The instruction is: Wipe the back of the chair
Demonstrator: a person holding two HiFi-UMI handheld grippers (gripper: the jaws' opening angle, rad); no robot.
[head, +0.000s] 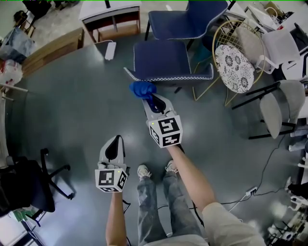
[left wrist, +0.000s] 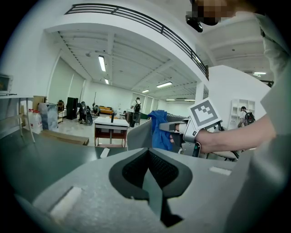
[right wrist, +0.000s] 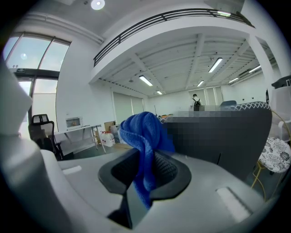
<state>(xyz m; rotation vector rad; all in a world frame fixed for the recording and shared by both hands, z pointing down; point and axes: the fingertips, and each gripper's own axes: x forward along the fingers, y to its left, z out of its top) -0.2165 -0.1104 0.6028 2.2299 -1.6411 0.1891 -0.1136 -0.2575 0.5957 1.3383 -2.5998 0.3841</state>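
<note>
The dark blue chair point(head: 166, 60) stands in front of me, the white-stitched top edge of its back point(head: 168, 78) nearest. My right gripper point(head: 150, 99) is shut on a bunched blue cloth point(head: 142, 89), held just off the left end of that edge; contact is unclear. In the right gripper view the cloth point(right wrist: 145, 132) rises from the shut jaws point(right wrist: 145, 177), with the chair back point(right wrist: 236, 136) to the right. My left gripper point(head: 114, 149) hangs lower left, shut and empty. The left gripper view shows its closed jaws point(left wrist: 150, 182) and the cloth point(left wrist: 157, 129) beside the chair back point(left wrist: 138, 134).
A gold wire chair with a patterned cushion point(head: 234, 67) and a grey chair point(head: 274, 110) stand to the right. A black office chair point(head: 29, 182) sits at lower left, a white table point(head: 110, 12) behind. A cable and power strip point(head: 250, 192) lie on the floor near my feet point(head: 144, 170).
</note>
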